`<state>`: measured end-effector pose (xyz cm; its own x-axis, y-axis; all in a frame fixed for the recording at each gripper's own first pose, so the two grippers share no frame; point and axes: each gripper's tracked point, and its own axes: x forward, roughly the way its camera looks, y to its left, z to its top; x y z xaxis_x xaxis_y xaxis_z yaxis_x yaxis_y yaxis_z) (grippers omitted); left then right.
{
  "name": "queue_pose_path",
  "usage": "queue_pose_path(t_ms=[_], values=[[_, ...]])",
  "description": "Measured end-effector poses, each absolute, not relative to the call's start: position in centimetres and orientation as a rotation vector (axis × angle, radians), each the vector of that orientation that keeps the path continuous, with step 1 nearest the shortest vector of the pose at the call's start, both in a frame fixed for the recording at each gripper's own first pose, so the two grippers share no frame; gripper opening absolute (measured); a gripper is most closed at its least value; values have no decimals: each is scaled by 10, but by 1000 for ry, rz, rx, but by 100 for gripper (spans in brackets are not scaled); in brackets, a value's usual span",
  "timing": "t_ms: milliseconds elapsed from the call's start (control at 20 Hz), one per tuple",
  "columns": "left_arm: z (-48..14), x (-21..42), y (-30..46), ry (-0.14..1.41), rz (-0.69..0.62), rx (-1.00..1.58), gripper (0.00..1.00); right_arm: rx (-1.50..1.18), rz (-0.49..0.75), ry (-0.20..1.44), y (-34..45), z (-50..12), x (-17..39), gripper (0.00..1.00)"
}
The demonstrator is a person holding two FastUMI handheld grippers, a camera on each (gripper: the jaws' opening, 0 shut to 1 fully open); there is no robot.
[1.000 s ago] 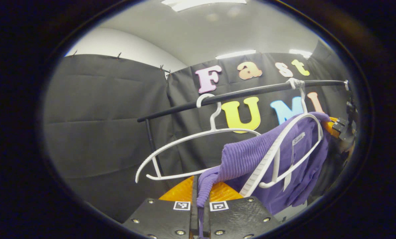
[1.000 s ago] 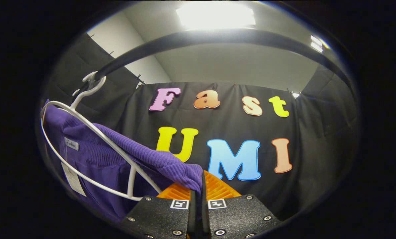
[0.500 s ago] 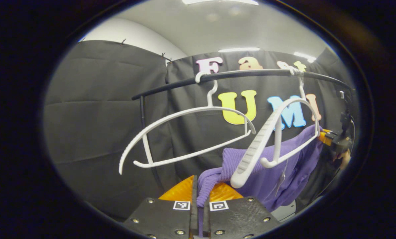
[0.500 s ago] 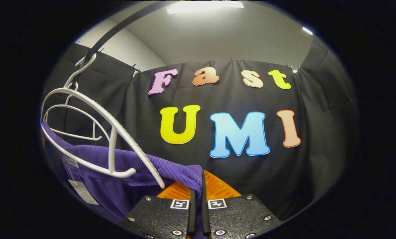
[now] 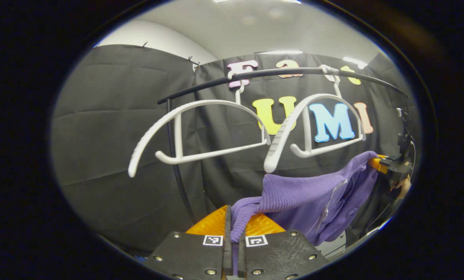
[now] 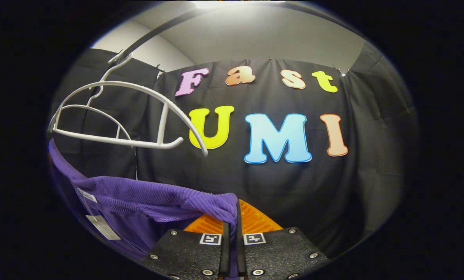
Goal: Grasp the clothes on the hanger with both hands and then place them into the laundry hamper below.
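Left gripper [image 5: 233, 229] pointing level toward the rail [image 5: 278, 72], jaws clamping one edge of the purple garment [image 5: 313, 194], right gripper [image 6: 230, 217] likewise pinching the opposite edge, garment hanging stretched between both, just below the two bare white hangers [image 5: 313, 128]

At the bottom of the left gripper view, the left gripper [image 5: 233, 237] showed two dark, grainy plates studded with silver screws, each bearing a small black-and-white square marker, with ribbed faces ahead of them. The right gripper [image 6: 232, 229] looked the same at the bottom of the right gripper view. At the right edge of the left gripper view, it appeared as a dark block with a cable.
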<state>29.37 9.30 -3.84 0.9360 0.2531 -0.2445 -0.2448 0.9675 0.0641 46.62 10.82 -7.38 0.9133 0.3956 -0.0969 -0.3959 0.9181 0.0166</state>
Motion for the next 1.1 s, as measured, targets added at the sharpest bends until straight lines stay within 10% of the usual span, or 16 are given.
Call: queue_pose_path(t_ms=[1100], values=[[46,171,15,57,-48,-56,11,79,416,-32,107,61,224,6]])
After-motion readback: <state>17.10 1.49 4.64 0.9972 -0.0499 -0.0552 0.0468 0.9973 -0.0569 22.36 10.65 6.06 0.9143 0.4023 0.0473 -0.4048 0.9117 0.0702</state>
